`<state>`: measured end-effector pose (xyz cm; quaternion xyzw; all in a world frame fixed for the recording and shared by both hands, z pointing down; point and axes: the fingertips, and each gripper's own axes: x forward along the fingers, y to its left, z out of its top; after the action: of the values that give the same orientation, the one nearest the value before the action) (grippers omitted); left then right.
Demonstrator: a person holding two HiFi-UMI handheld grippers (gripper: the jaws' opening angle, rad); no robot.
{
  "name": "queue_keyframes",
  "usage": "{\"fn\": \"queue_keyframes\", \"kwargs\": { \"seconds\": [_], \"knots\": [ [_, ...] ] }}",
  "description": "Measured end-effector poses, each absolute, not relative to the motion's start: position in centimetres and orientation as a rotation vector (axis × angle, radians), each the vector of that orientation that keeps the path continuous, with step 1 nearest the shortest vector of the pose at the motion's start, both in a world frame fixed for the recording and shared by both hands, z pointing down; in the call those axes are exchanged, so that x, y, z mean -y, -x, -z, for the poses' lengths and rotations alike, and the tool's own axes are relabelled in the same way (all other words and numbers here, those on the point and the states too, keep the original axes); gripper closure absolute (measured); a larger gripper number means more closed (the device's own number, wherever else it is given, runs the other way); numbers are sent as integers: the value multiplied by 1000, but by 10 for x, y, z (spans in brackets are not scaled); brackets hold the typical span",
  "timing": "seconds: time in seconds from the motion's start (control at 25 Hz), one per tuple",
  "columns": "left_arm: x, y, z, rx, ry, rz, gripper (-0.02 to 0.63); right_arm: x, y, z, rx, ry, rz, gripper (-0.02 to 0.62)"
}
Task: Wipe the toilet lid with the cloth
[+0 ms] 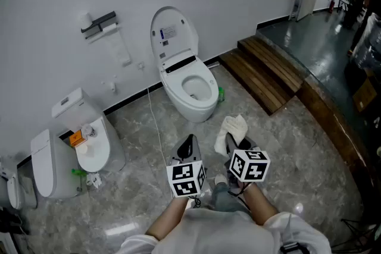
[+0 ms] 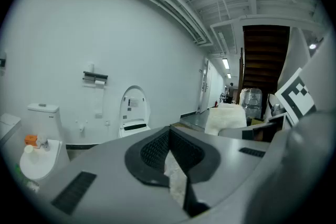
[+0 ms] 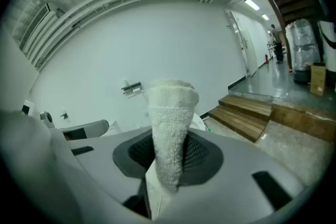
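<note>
A white toilet (image 1: 191,92) stands against the wall with its lid (image 1: 172,33) raised upright. In the left gripper view the lid (image 2: 133,106) shows far ahead. My right gripper (image 1: 236,143) is shut on a folded white cloth (image 1: 231,128), which sticks up between its jaws in the right gripper view (image 3: 169,128) and hides most of the toilet. My left gripper (image 1: 189,150) hovers beside it over the floor, jaws shut with nothing between them (image 2: 169,159). Both grippers are well short of the toilet.
A second white toilet (image 1: 86,149) with items on its bowl stands at the left. Wooden steps (image 1: 266,71) rise at the right. A paper holder (image 1: 99,25) hangs on the wall. A small green object (image 1: 221,93) lies by the toilet base, and a thin cable (image 1: 156,122) crosses the marble floor.
</note>
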<state>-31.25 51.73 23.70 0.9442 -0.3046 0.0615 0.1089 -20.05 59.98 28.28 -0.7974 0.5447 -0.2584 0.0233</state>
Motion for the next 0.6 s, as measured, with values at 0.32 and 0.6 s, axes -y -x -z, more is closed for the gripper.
{"fn": "queue_keyframes", "kwargs": {
  "seconds": [0.32,0.6],
  "knots": [
    [-468,255,-239,934,-2768,-191,609,-549,136,-278,-1684,2440,805,499],
    [-422,189,-224,993,-2754,-167,609,-502,63,-263,-1723,2408,789,499]
  ]
}}
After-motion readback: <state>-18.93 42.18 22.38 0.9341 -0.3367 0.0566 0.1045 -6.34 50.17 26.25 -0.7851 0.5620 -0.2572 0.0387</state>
